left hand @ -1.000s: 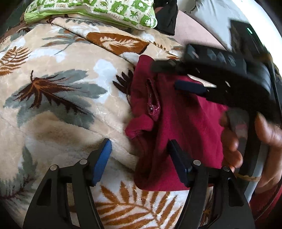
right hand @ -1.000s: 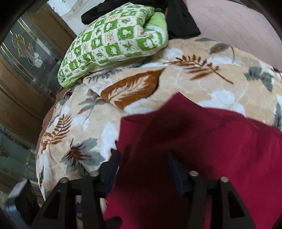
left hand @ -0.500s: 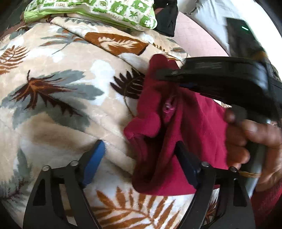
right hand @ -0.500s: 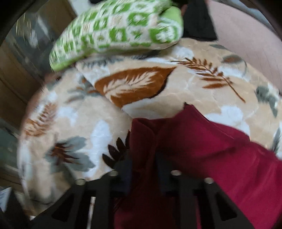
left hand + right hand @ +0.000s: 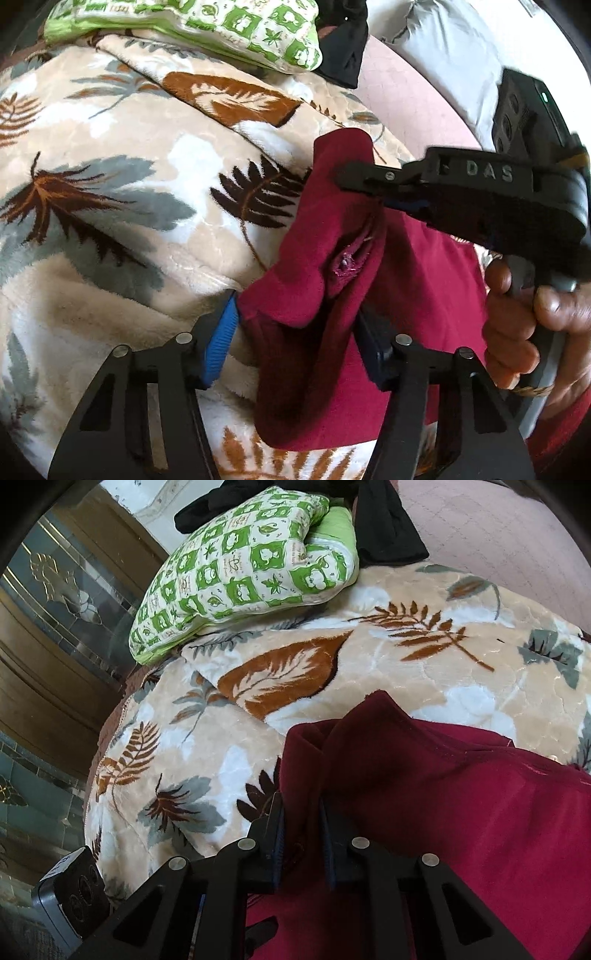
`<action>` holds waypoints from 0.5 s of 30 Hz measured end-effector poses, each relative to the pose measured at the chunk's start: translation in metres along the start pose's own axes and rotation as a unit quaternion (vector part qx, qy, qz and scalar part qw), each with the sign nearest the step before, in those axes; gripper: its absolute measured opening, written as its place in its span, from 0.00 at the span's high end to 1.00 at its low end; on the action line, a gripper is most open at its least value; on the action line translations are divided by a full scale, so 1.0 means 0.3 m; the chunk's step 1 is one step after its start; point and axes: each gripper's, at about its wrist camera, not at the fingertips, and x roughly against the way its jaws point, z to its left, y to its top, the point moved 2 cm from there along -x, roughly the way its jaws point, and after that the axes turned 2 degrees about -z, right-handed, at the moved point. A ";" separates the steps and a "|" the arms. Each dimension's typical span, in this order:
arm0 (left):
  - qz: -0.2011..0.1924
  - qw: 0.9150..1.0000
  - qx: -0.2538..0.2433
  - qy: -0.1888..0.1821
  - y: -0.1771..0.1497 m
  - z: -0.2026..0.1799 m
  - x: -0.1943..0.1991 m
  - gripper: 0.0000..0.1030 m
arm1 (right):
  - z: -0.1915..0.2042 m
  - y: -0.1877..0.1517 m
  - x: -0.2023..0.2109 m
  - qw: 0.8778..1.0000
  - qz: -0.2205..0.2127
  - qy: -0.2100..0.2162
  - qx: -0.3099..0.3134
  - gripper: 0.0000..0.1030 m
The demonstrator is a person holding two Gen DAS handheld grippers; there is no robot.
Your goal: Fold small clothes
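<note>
Since a second ago the right claw (image 5: 301, 834) has closed on a fold of the dark red garment (image 5: 413, 280) and now pinches it at the upper left corner. The left claw (image 5: 295, 343) has just been narrowing around the bunched lower edge; its blue pad (image 5: 221, 343) is at the cloth, though the pictures do not show a firm grip. The garment lies on a leaf-patterned blanket (image 5: 129, 177), with a green checked pillow (image 5: 243, 565) beyond.
</note>
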 end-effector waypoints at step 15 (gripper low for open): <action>0.000 1.000 -0.009 0.009 -0.020 -0.001 0.001 0.42 | 0.071 0.021 -0.139 0.994 0.057 -0.085 0.048 0.38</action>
